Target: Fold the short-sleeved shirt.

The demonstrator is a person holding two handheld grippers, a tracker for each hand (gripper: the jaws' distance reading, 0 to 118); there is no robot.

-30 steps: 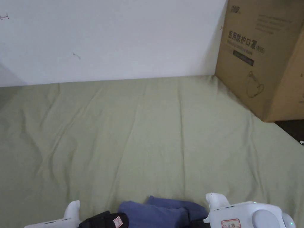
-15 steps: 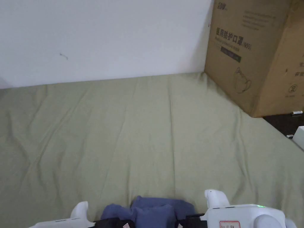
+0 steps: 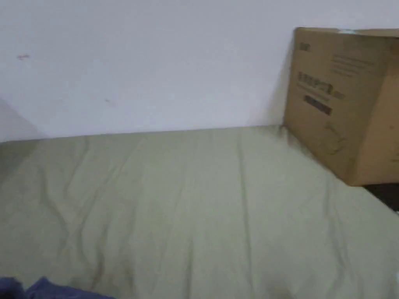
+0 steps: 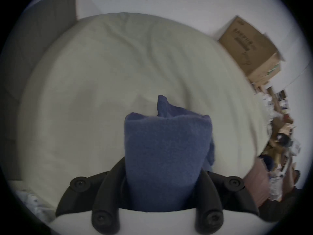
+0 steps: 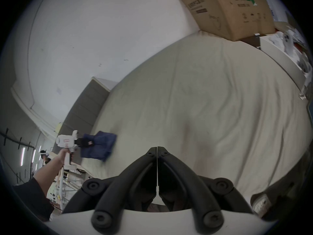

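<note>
The blue short-sleeved shirt (image 4: 167, 154) is a folded bundle clamped between the black jaws in the left gripper view, held just over the green sheet. The right gripper view shows my left gripper (image 5: 88, 142) far off to the left, in a hand (image 5: 65, 154), shut on the shirt (image 5: 100, 145) above the bed's edge. My right gripper (image 5: 157, 148) is shut with nothing between its jaws, over bare sheet. In the head view a bit of the shirt (image 3: 39, 290) peeks in at the bottom left corner.
The bed (image 3: 202, 202) carries a wrinkled green sheet and meets a white wall at the back. A big cardboard box (image 3: 346, 101) stands at the back right corner. A grey headboard (image 5: 84, 109) runs along the bed's left end, and clutter lies beyond the right side.
The head camera has tilted up. The shirt has gone from the bottom centre to the bottom left corner, carried left by my left gripper, away from the right gripper.
</note>
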